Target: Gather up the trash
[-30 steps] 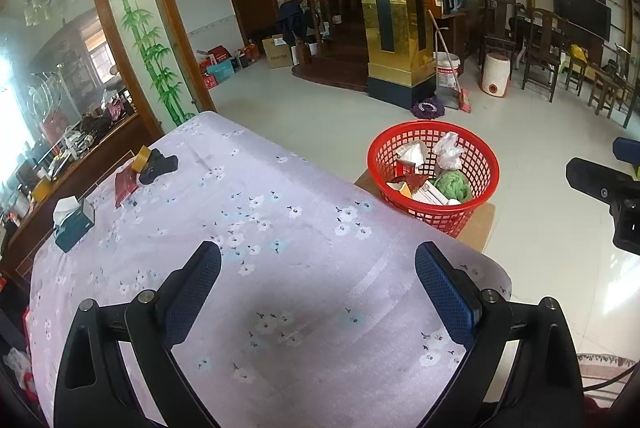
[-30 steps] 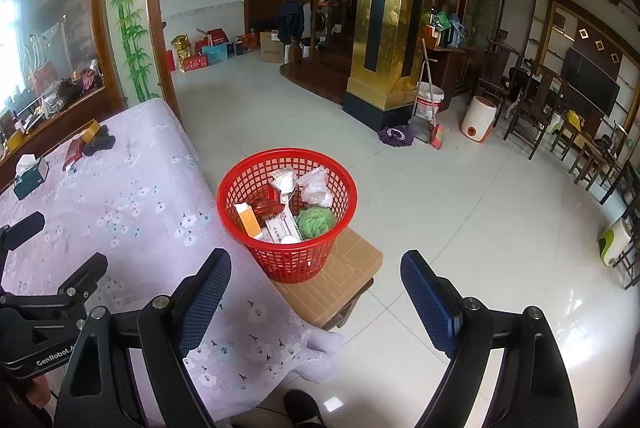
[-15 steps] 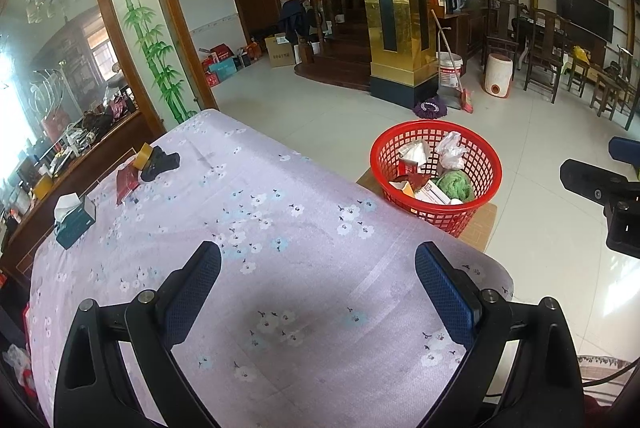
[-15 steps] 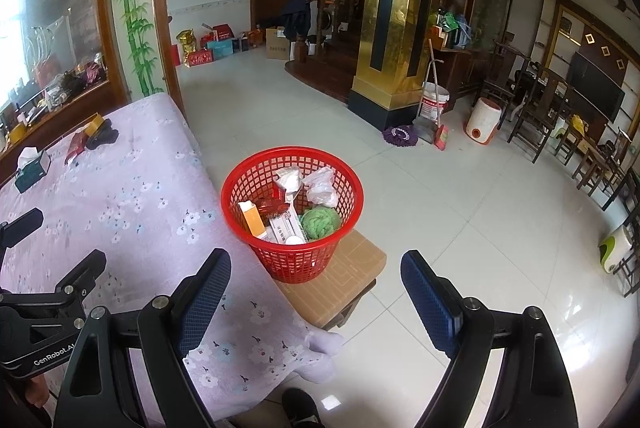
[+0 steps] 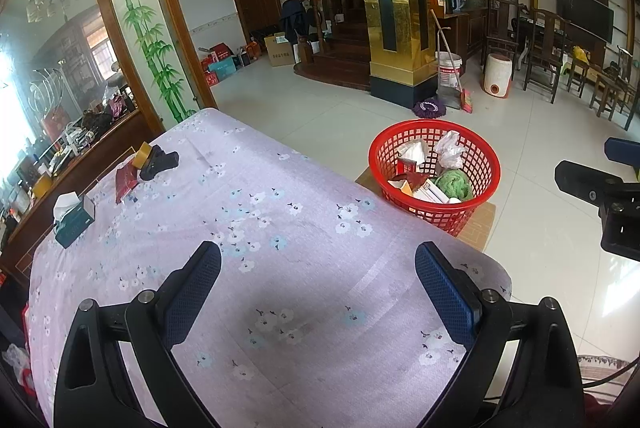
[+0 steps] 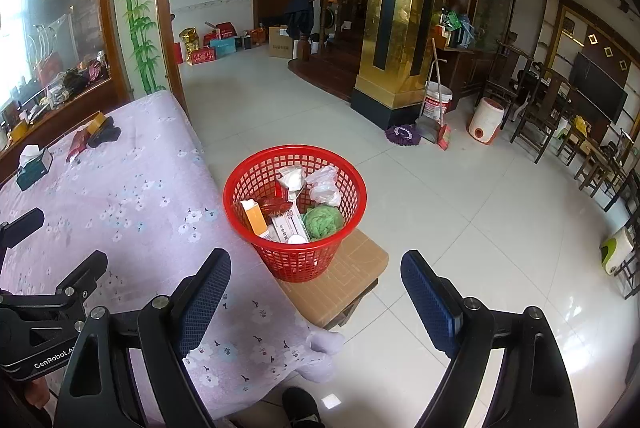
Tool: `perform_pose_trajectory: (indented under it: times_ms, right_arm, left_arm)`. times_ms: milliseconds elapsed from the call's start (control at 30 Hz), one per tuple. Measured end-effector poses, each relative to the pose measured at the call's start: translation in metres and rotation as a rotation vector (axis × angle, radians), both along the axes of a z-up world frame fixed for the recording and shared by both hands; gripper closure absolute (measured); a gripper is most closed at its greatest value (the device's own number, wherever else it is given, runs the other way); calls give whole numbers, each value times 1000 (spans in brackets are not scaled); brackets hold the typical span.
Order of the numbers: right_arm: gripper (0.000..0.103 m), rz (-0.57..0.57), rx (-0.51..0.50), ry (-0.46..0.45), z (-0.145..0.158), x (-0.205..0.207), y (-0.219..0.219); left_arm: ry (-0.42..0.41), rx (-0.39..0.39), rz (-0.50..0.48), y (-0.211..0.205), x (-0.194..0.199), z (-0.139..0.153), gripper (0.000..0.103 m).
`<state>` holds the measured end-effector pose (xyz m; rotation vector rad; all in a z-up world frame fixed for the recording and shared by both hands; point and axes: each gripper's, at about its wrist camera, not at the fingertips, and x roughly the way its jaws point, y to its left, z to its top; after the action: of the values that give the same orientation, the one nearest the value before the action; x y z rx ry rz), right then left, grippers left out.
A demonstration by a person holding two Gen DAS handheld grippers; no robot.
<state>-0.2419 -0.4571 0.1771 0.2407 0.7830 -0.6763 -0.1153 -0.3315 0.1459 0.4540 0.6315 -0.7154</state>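
Hovering over the near end of the tabletop (image 5: 280,212), the left gripper (image 5: 318,278) has its jaws spread wide with nothing between them; only lilac flowered cloth shows in the gap. Right gripper (image 6: 316,282) held off the tabletop's right edge, jaws likewise wide apart and empty, looking down toward the red basket (image 6: 240,184).

Red basket (image 5: 378,148) stands on a low brown stool (image 6: 352,272) just beside the tabletop's right edge. Trash is in the basket: crumpled white plastic (image 6: 324,188) at the far side, a green wad (image 6: 322,222) on the right, an orange carton (image 6: 254,216) on the left, a flat white box (image 6: 288,226) in the middle, a red wrapper (image 6: 274,206) above it.

Far left corner of the tabletop: tissue box (image 5: 74,216), teal, white tissue sticking up. Beyond it a red packet (image 5: 124,180), a roll of tan tape (image 5: 141,154) and a black object (image 5: 160,160) close together, well apart from both grippers.

White tiled floor (image 6: 460,196) to the right; broom and bucket (image 6: 436,104) by the gold pillar, far side
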Motion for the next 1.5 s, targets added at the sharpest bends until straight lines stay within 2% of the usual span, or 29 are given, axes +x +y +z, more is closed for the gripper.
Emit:
perform_pose_trajectory:
  times_ms: [1500]
  right_arm:
    - [13,38,48,24,-10,16,5]
  left_arm:
    - [8,2,10,6,-2,-8,6]
